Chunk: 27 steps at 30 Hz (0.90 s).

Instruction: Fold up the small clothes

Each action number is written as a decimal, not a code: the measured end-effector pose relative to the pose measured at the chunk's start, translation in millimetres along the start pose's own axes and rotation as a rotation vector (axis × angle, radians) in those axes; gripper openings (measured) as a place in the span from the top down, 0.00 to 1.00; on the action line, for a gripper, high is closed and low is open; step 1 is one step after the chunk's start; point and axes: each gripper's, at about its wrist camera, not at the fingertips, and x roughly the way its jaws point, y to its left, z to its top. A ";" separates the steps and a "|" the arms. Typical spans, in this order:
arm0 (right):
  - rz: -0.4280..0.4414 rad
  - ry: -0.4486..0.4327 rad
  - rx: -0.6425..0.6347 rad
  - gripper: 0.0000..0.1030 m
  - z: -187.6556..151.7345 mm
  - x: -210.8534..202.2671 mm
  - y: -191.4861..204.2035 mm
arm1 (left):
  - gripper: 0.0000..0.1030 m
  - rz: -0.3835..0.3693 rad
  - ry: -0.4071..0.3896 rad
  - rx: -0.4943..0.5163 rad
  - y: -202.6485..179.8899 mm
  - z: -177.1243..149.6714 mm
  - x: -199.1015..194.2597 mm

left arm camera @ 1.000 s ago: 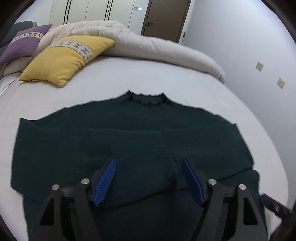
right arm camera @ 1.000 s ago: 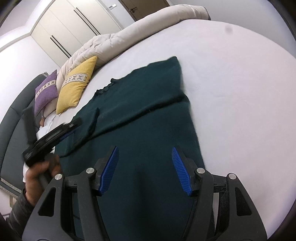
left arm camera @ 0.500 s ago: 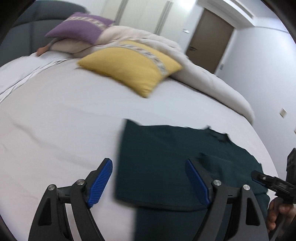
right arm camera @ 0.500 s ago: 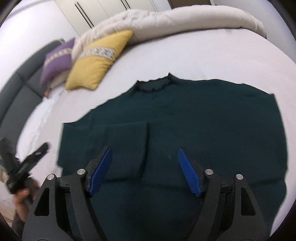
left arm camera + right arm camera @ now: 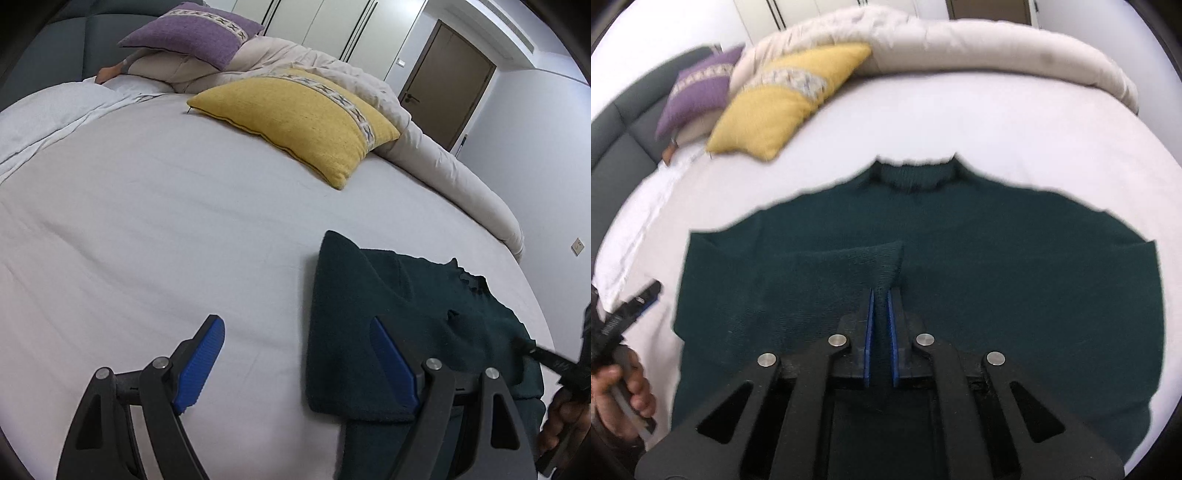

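A dark green sweater (image 5: 997, 266) lies flat on the white bed (image 5: 960, 122), collar away from me, its left sleeve (image 5: 831, 273) folded across the chest. My right gripper (image 5: 881, 295) is shut on the cuff end of that folded sleeve. In the left wrist view the sweater (image 5: 388, 321) lies to the right, and my left gripper (image 5: 295, 354) is open and empty over the sweater's left edge, one finger over the sheet and one over the knit.
A yellow pillow (image 5: 295, 118) and a purple pillow (image 5: 192, 33) lie at the head of the bed beside a rolled beige duvet (image 5: 443, 166). A dark headboard (image 5: 624, 122) stands at the left. A brown door (image 5: 447, 85) is behind.
My right gripper has closed on the folded sleeve's end. My left gripper has swung left, off the sweater's middle to its left edge, still open.
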 end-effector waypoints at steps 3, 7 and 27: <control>0.011 -0.031 0.030 0.95 3.7 -24.2 -19.1 | 0.19 -0.002 0.008 0.000 -4.6 3.0 2.6; -0.024 -0.039 0.100 0.95 -2.4 -36.1 -58.4 | 0.19 0.003 0.036 0.014 -11.9 7.0 14.1; -0.087 -0.048 0.151 0.95 -24.3 -43.5 -90.7 | 0.93 0.052 0.160 0.114 -58.3 21.9 90.6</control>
